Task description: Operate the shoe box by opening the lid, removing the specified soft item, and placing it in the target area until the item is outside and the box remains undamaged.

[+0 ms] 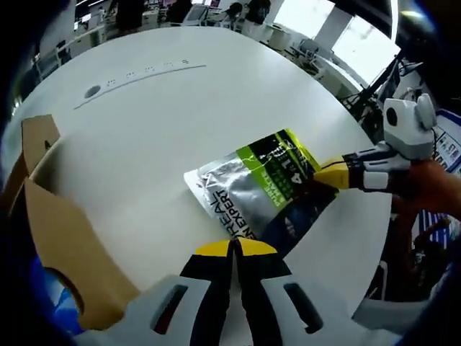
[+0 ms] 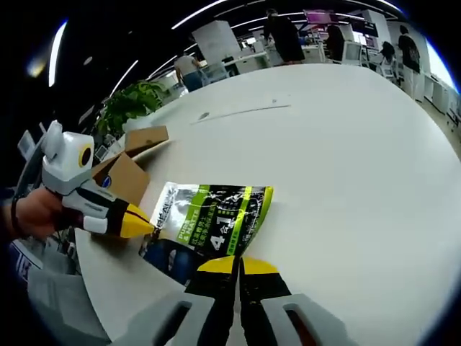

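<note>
Left gripper view: the left gripper (image 1: 235, 247) is hovering with its jaws pressed together just short of the pouch (image 1: 263, 189), which is lying flat on the white table (image 1: 166, 122). The cardboard box (image 1: 57, 238) is sitting at left, and the right gripper (image 1: 325, 175) is touching the pouch's edge.

Right gripper view: the right gripper (image 2: 235, 265) is sitting with jaws together at the pouch's (image 2: 209, 220) near edge; whether it is pinching it, I cannot tell. The left gripper (image 2: 144, 227) is resting beside the pouch, with the box (image 2: 126, 169) behind.

My L tool (image 1: 234, 249): yellow tips, black fingers, white-grey body w/ slotted cutouts.
My R tool (image 2: 235, 265): same build; yellow tips, black fingers, white body.
R tool seen from left gripper view: white shell, black joints, yellow tip.
Hands: bare where I can see, no gloves.
</note>
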